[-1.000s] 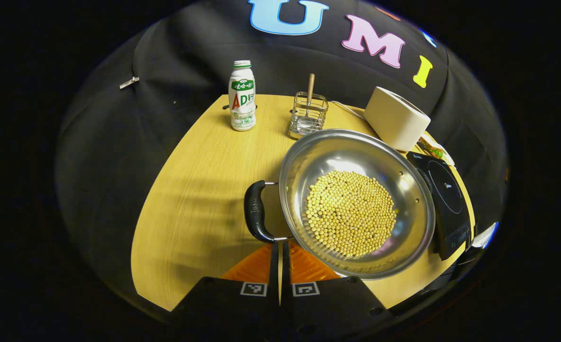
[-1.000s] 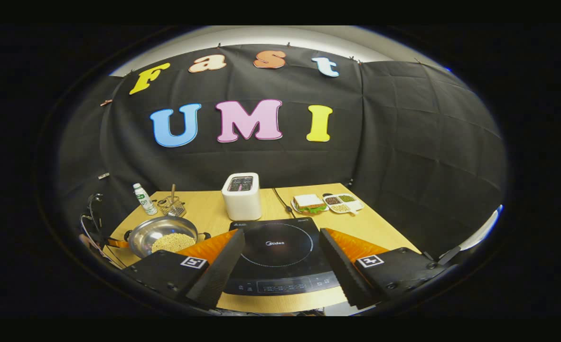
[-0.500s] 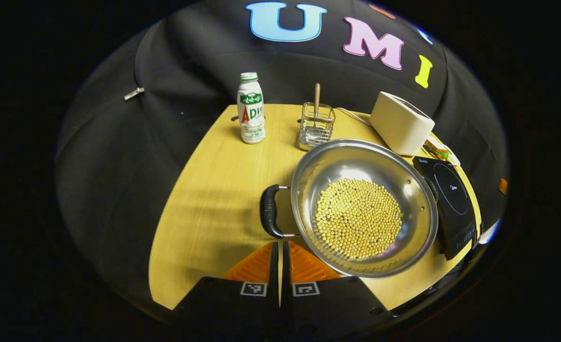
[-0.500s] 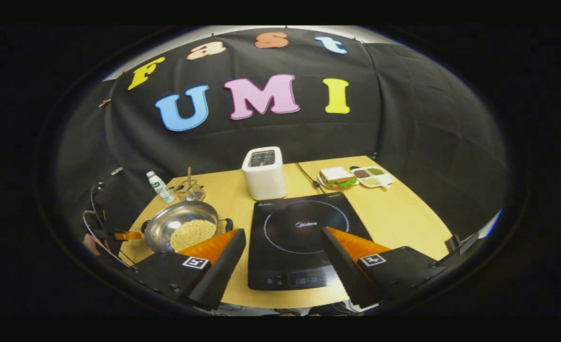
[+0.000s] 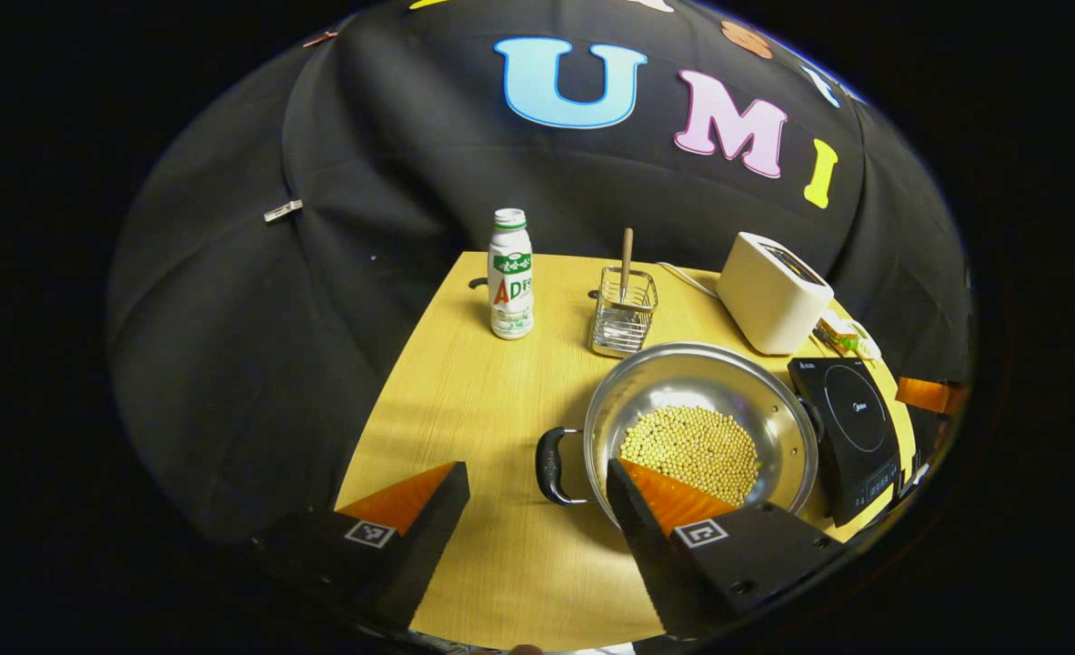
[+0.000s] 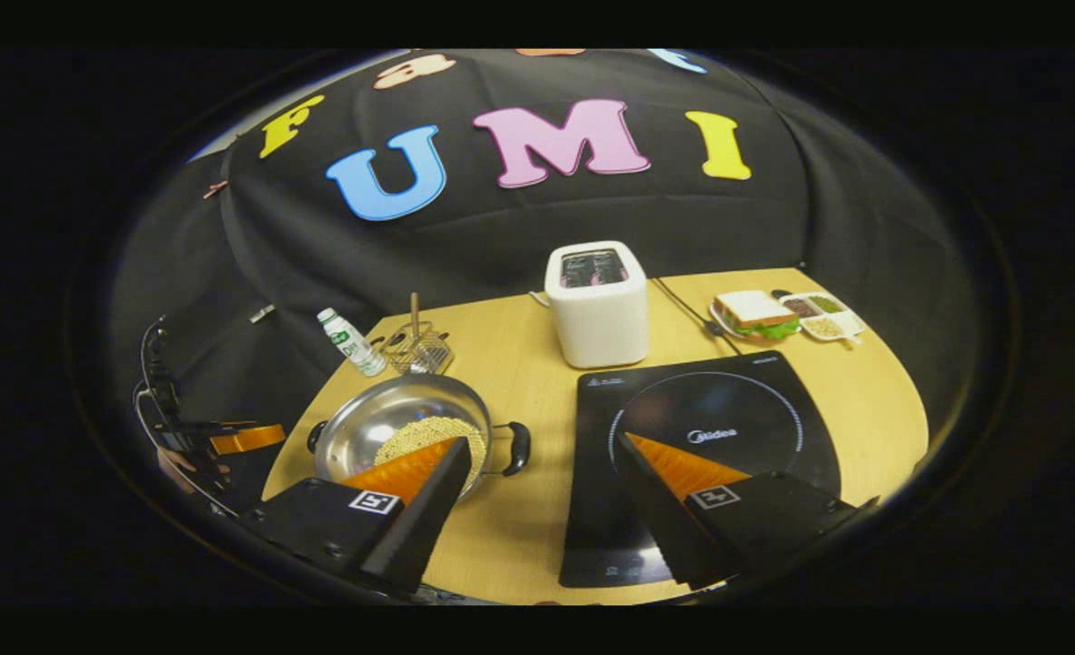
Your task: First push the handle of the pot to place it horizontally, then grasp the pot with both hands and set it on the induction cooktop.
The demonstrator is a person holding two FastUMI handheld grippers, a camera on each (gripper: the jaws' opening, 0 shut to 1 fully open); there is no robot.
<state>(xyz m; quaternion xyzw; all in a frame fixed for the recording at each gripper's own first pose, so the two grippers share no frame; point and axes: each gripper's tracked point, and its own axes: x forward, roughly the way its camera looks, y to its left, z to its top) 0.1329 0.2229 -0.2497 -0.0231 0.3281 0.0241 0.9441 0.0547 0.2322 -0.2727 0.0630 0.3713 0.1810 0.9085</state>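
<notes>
We see the pot (image 5: 701, 428), steel and holding a bed of yellow beans (image 5: 690, 448), standing on the wooden table (image 5: 492, 409) just left of the induction cooktop (image 6: 701, 446), not on it. Its two black handles lie on a line running left to right across the table: the left handle (image 5: 548, 466) points away from the cooktop, the right handle (image 6: 517, 448) toward it. The cooktop carries white writing near its ring (we leave it unread).

The left gripper (image 5: 537, 496) hangs above the table with its fingers spread wide, the left handle between them in the left gripper view but not touched. The right gripper (image 6: 542, 468) is likewise spread, holding nothing, between pot and cooktop.

Behind the pot stand a white bottle (image 5: 510, 275) with a green and red label, a wire basket (image 5: 624, 312) and a white toaster (image 6: 597, 303).
</notes>
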